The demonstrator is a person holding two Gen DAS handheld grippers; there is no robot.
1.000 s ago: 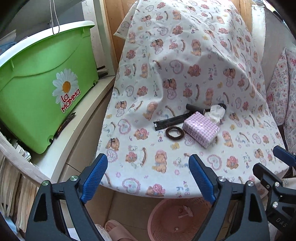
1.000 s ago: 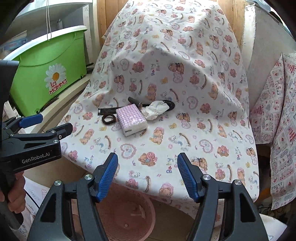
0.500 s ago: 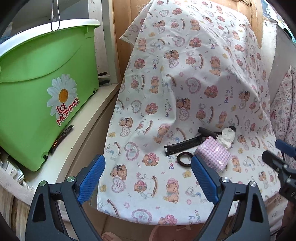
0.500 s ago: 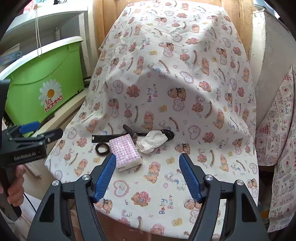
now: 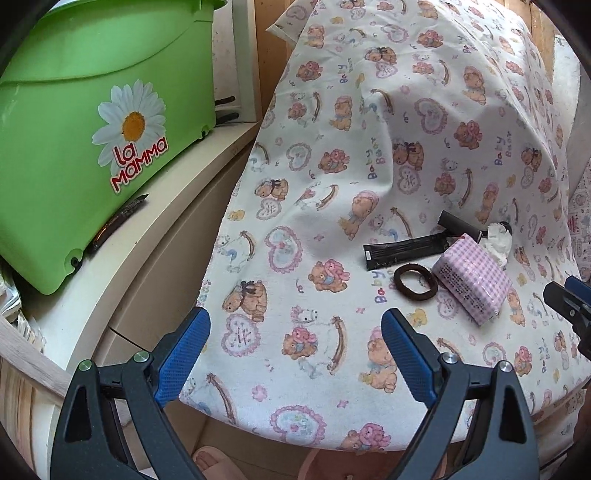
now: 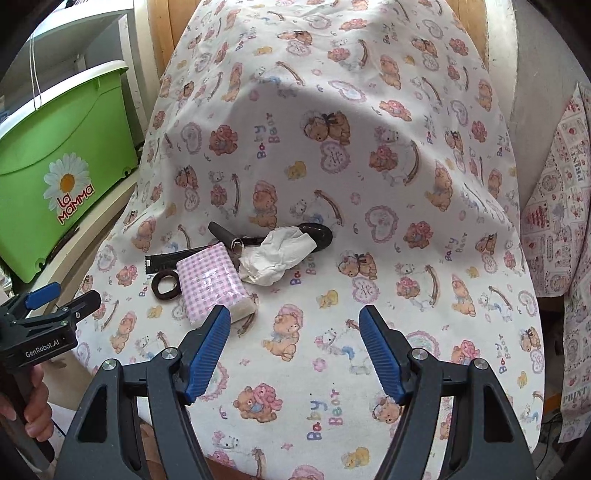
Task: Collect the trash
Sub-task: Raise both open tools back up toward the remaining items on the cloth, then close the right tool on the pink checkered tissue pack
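Note:
A crumpled white tissue (image 6: 275,256) lies on the bear-print cloth (image 6: 369,206), against a black spoon-like object (image 6: 317,234). It also shows in the left wrist view (image 5: 498,242). Beside it lie a pink checked tissue pack (image 6: 212,286) (image 5: 471,282), a black flat wrapper (image 5: 404,251) (image 6: 166,260), a brown hair tie (image 5: 415,282) (image 6: 166,284) and a dark tube (image 6: 225,234). My right gripper (image 6: 293,347) is open and empty, just in front of the pack. My left gripper (image 5: 295,354) is open and empty, left of the items.
A green "La Mamma" tub (image 5: 85,147) stands on a cream shelf (image 5: 147,243) to the left. A wooden panel (image 6: 159,33) is behind the cloth. A patterned cloth (image 6: 561,221) hangs at the right. A sandalled foot (image 5: 214,461) shows below.
Both grippers have moved forward and closer to the cloth surface. The items look larger. The pink basket under the edge has dropped out of view. Jaws stay open.

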